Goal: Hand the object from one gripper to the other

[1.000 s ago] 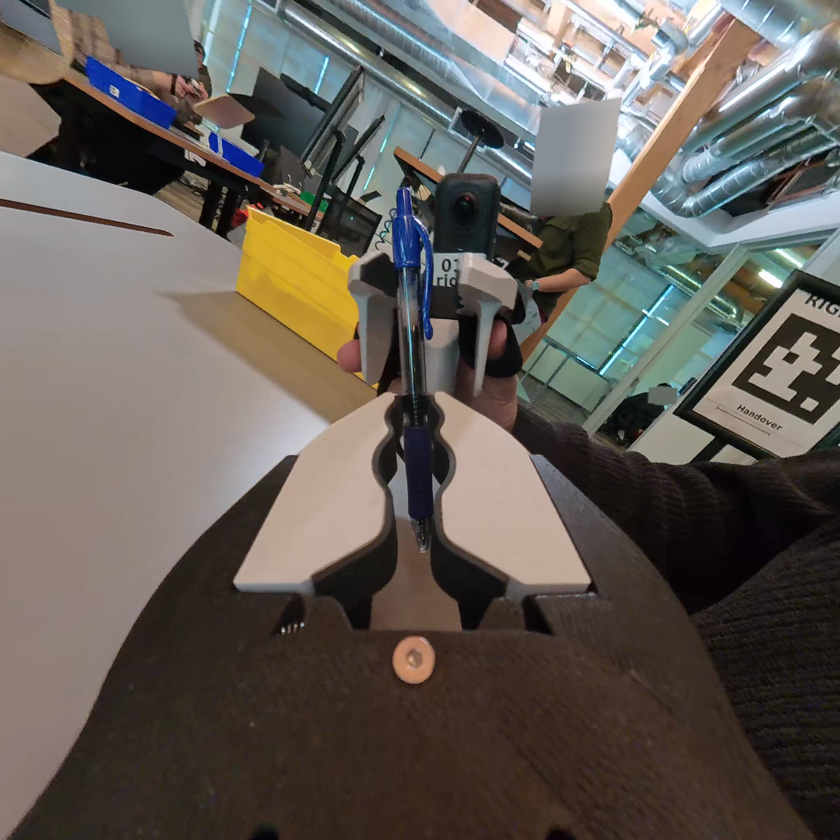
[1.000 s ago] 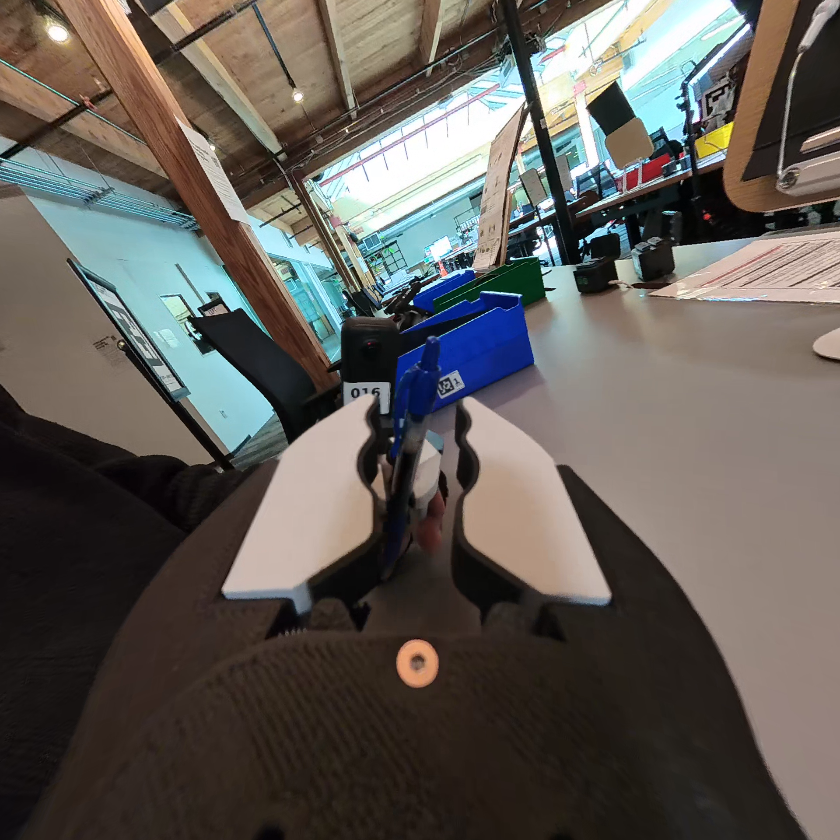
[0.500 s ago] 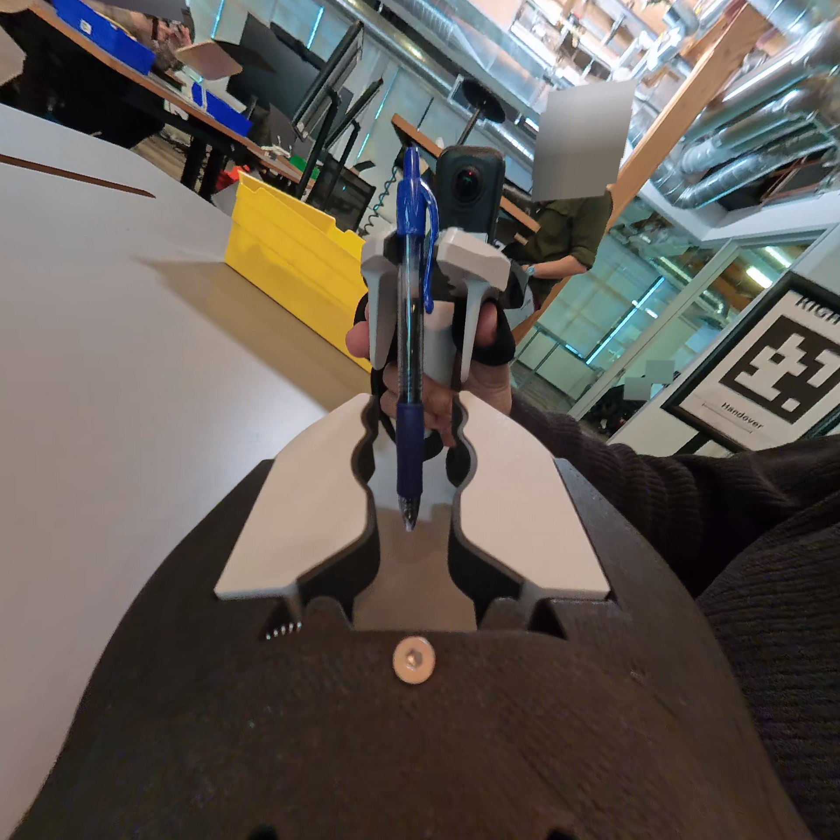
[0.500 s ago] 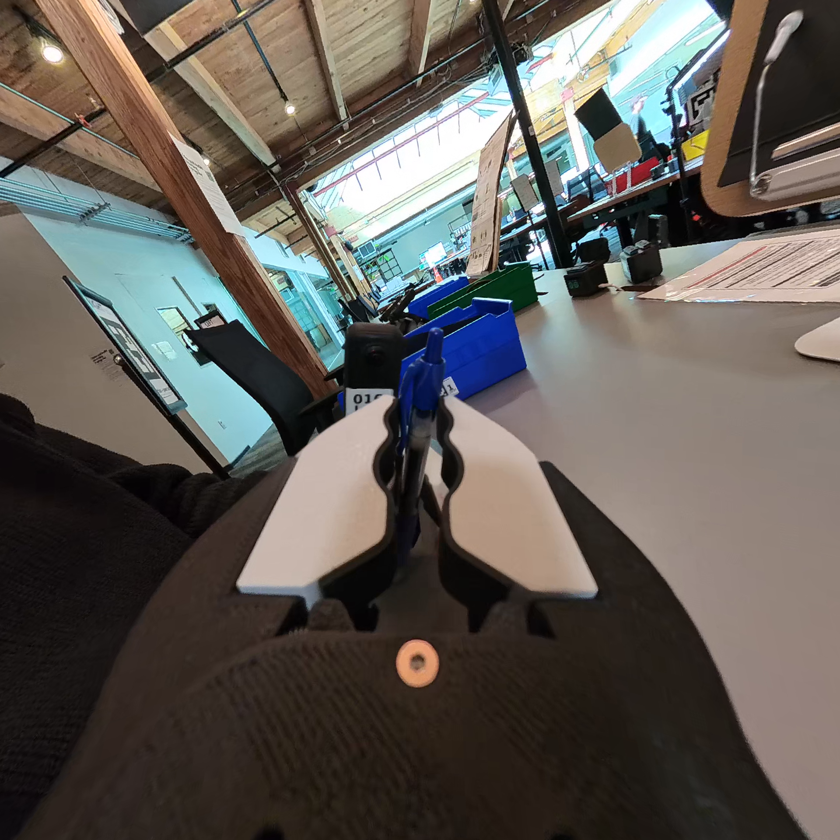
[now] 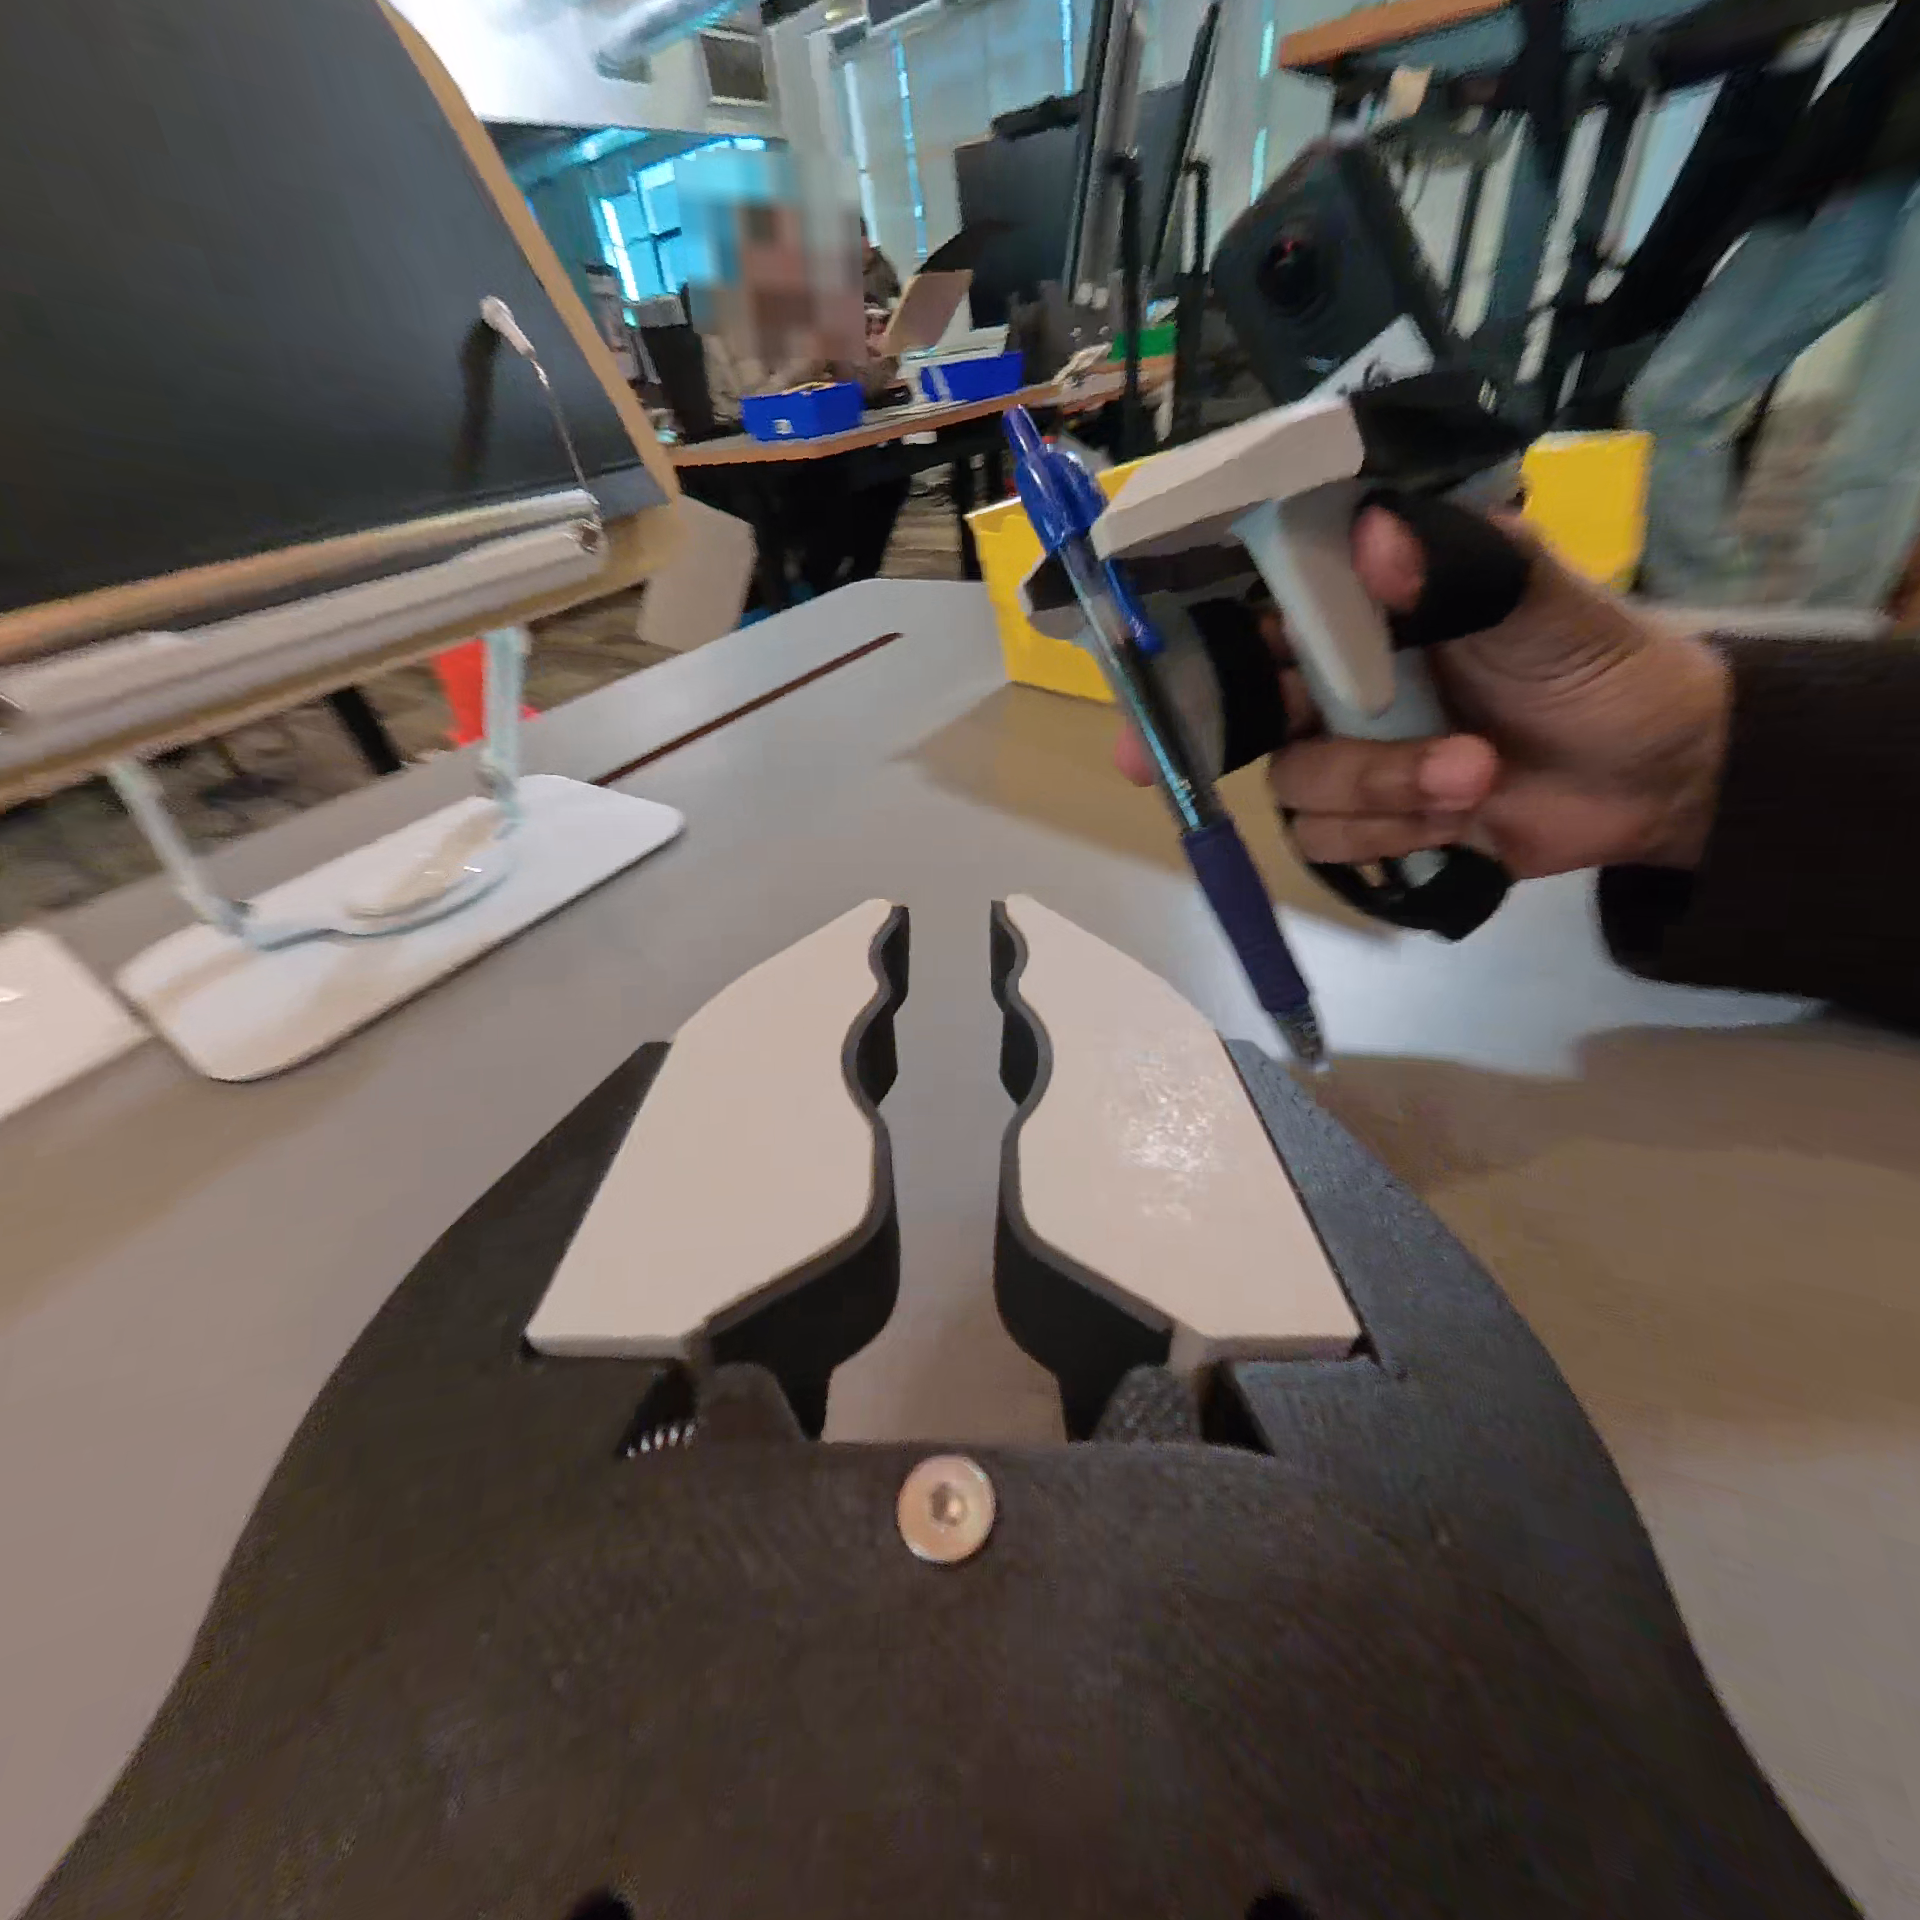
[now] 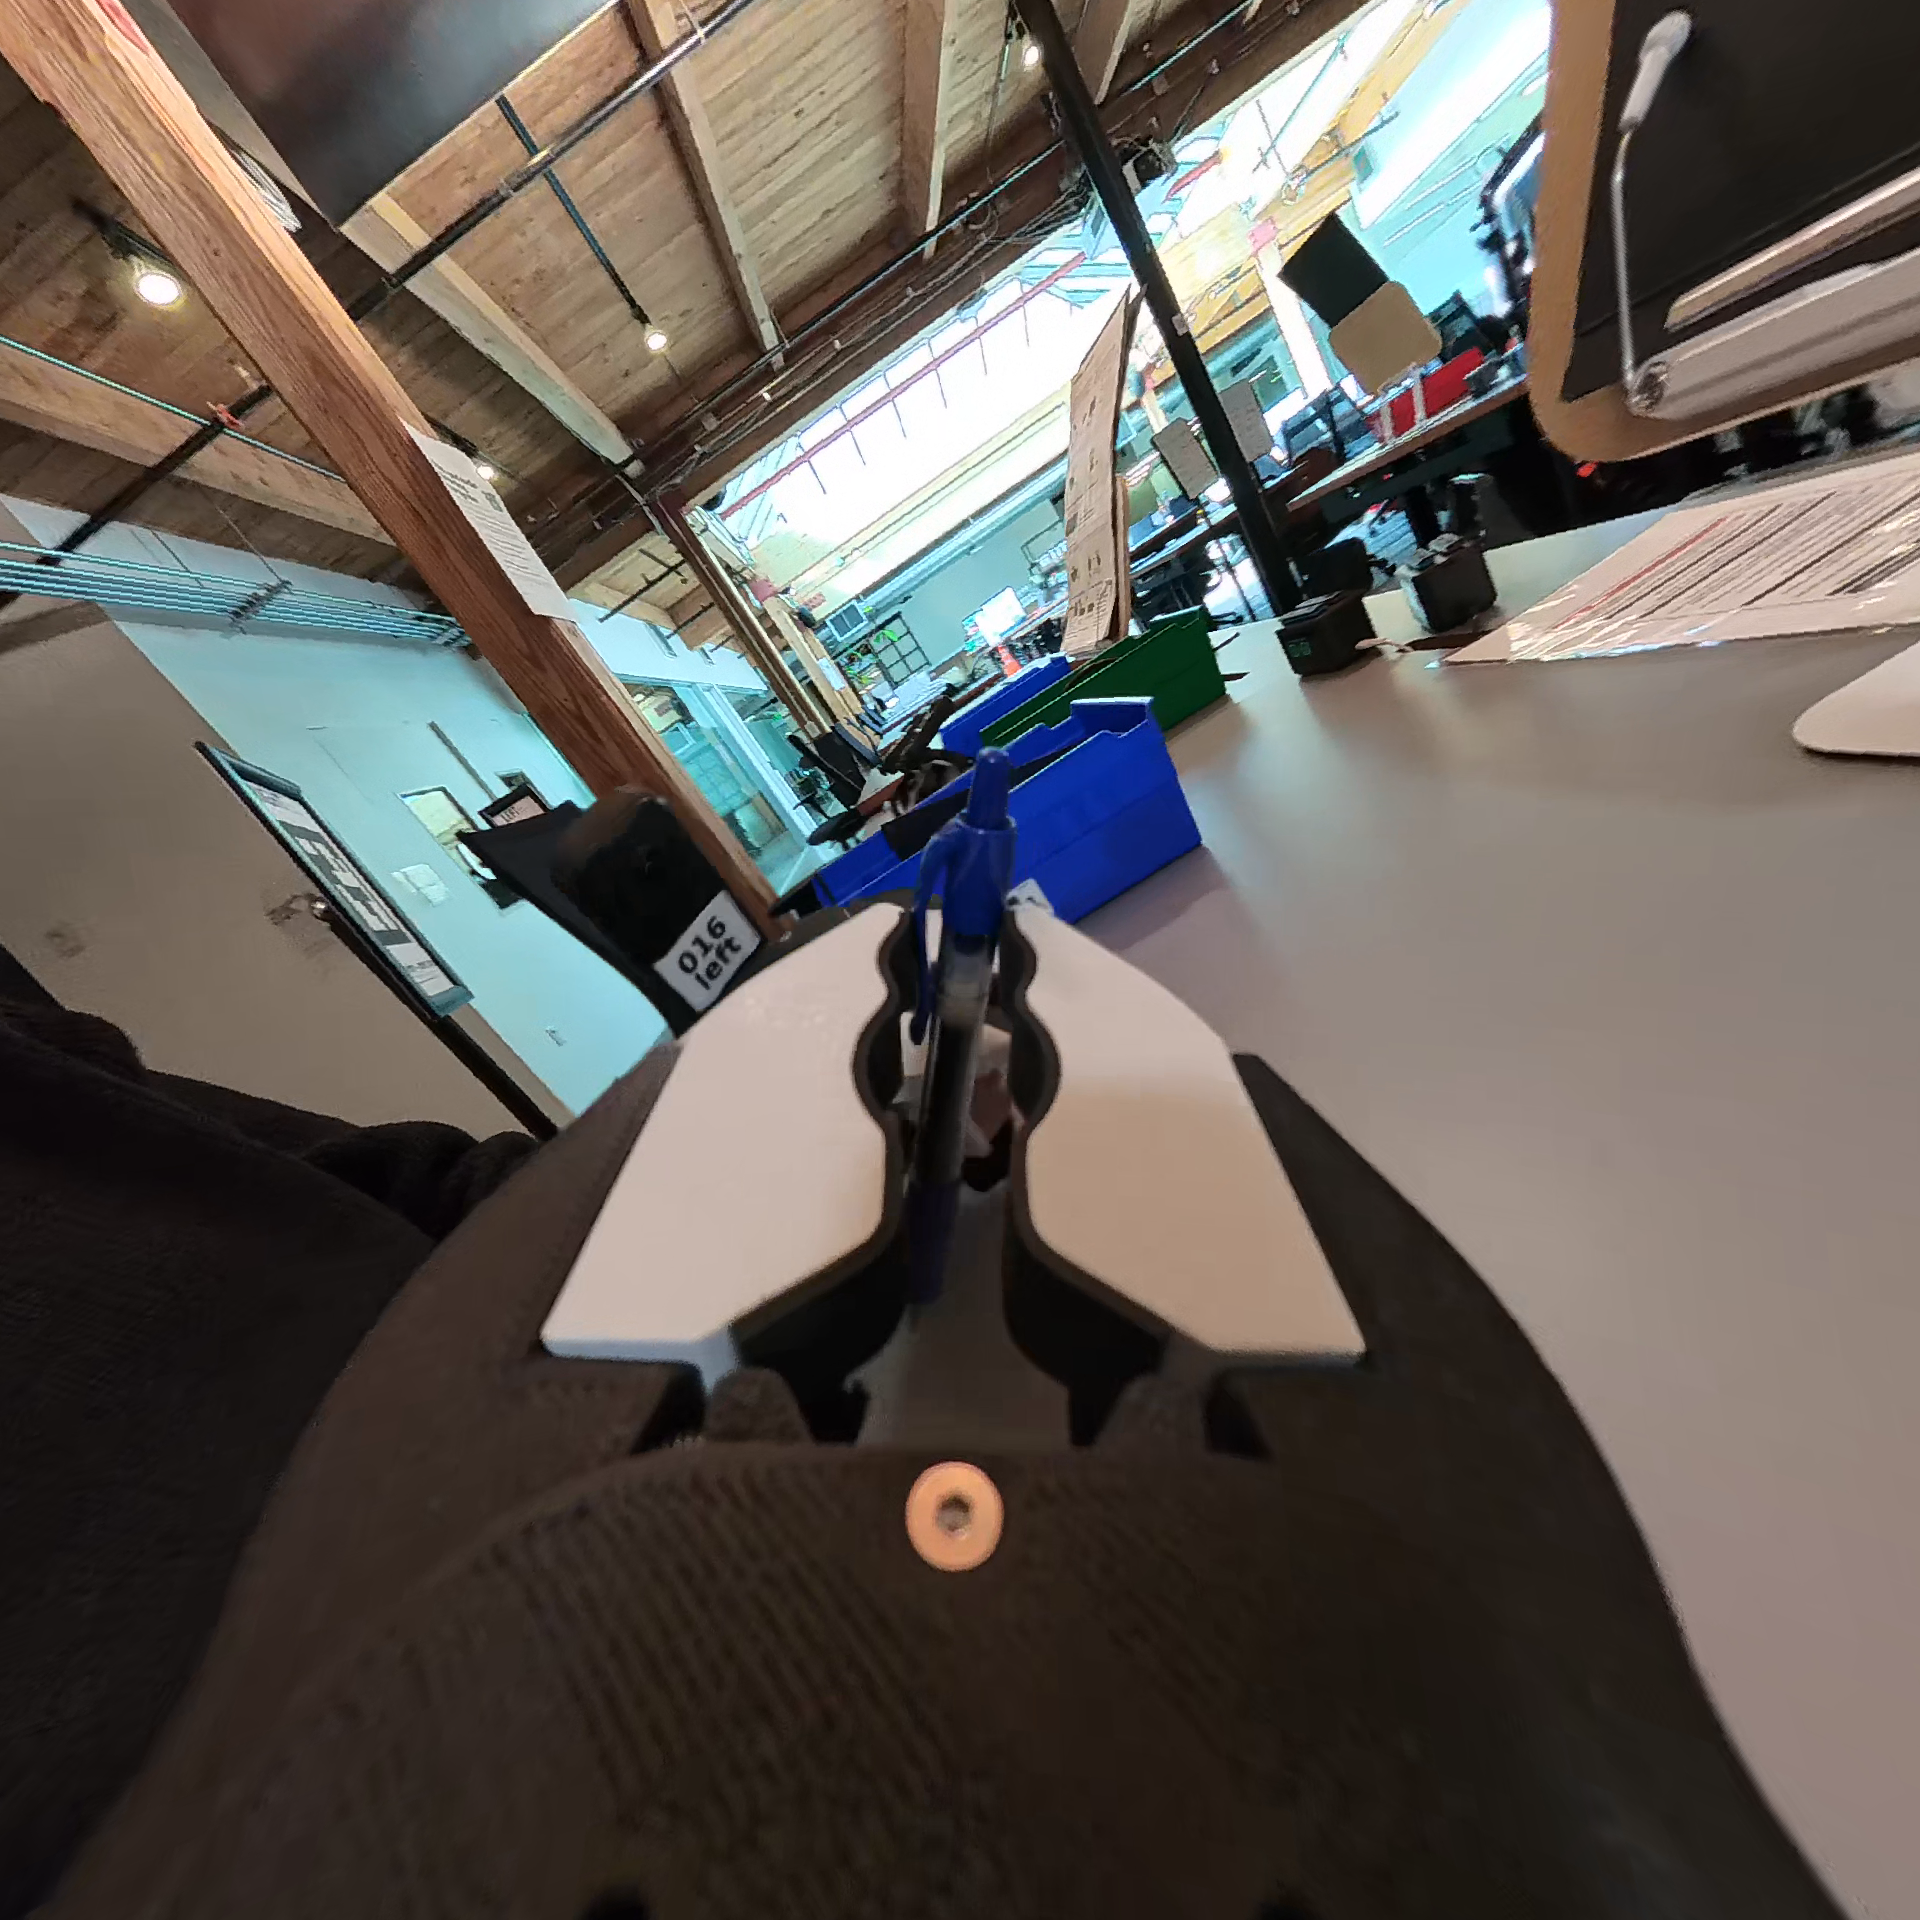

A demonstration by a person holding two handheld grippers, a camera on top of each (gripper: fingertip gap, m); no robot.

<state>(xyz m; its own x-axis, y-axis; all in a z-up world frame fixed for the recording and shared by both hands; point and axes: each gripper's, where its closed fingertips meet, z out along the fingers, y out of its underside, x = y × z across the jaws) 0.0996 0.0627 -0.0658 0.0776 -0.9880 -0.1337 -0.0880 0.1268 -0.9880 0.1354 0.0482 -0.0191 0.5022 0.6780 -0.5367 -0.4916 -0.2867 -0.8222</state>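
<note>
A blue pen [image 6: 951,1039] with a clear barrel stands upright between the fingers of my right gripper [image 6: 956,935], which is shut on it. In the left wrist view the same pen [image 5: 1153,727] hangs tilted, tip down just above the grey table [image 5: 790,790], held by the right gripper [image 5: 1091,582] in a person's hand at upper right. My left gripper [image 5: 948,914] is open and empty, low over the table, to the left of the pen's tip. In the right wrist view the left gripper's black camera [image 6: 644,894] shows behind and left of the pen.
A tilted clipboard on a white stand [image 5: 405,883] sits left of the left gripper. A yellow bin [image 5: 1039,592] stands behind the pen. In the right wrist view a blue bin [image 6: 1081,821], a green bin [image 6: 1153,665], small black boxes [image 6: 1382,613] and a printed sheet [image 6: 1714,582] lie on the table. The tips of one gripper are about 6 cm away from the tips of the other.
My left gripper opened and let go of the pen, then swung left and away. My right gripper closed on the pen and now holds it alone.
</note>
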